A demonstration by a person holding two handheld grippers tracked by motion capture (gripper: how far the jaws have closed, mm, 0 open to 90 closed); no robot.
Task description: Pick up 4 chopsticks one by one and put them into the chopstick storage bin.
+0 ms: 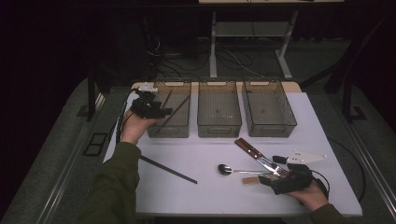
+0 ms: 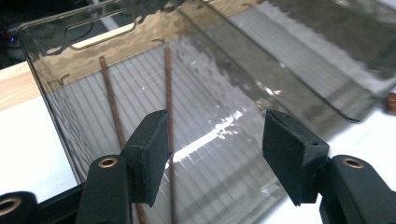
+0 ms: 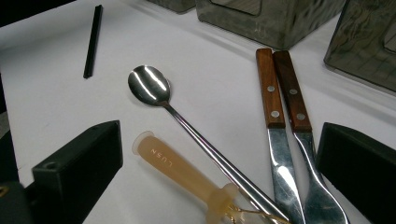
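Note:
My left gripper (image 1: 166, 111) (image 2: 215, 158) hovers open over the left clear bin (image 1: 169, 129) (image 2: 93, 28), nothing between its pads. Two brown chopsticks (image 1: 176, 108) (image 2: 168, 84) lie inside that bin. Near the table's front right, my right gripper (image 1: 270, 170) (image 3: 222, 140) is open and straddles a cluster of cutlery without pressing on it: a steel spoon (image 1: 225, 169) (image 3: 149, 84), a beige plastic handle (image 1: 250, 180) (image 3: 173, 165), and a knife (image 3: 268, 84) and fork (image 3: 292, 91) with wooden handles (image 1: 247, 148).
A black chopstick (image 1: 168, 170) (image 3: 92, 39) lies on the white table (image 1: 210, 196) at front left. A middle bin (image 1: 219, 127) and a right bin (image 1: 270, 129) stand beside the left one along the back. Table legs and cables sit beyond the far edge.

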